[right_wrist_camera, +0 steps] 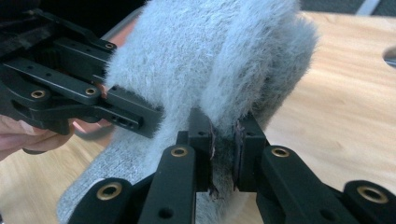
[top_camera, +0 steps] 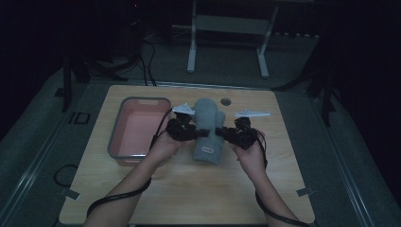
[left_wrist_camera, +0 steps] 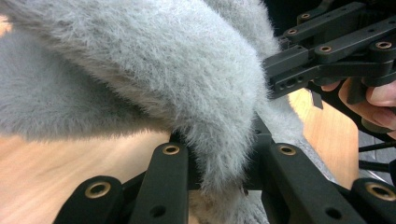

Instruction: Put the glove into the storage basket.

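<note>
A: Start with the high view. What is in hand?

B: A grey, fuzzy knitted mitten (top_camera: 207, 131), held off the pale wooden table (top_camera: 189, 189) between the two tools. The left gripper (top_camera: 197, 133) bites its edge from one side, the right gripper (top_camera: 221, 132) from the other, so the mitten sits directly between them with its rounded end pointing away from the person and its cuff hanging towards them.

A: Anything else near the left gripper?

B: Just beyond its outer side rests a pink rectangular plastic tray with a grey rim (top_camera: 122, 111), apart from the mitten.

A: Now the left gripper view.

B: The left gripper (left_wrist_camera: 224, 172) has its jaws pressed together on a fold of the fluffy fabric (left_wrist_camera: 154, 79), which bulges up and over them. Past the mitten the right gripper (left_wrist_camera: 280, 77) comes in from the upper right, nipped into the far edge, with fingers (left_wrist_camera: 380, 95) behind it.

A: And the right gripper view?

B: The right gripper (right_wrist_camera: 224, 154) is pinching the mitten (right_wrist_camera: 210, 56) too; a thin pleat of fabric is squeezed between its pads, and the plush body rises just above them. The left gripper (right_wrist_camera: 140, 116) clamps the mitten's opposite edge at the left, a hand (right_wrist_camera: 28, 135) behind it. The smoother ribbed cuff (right_wrist_camera: 107, 177) droops below it.
</note>
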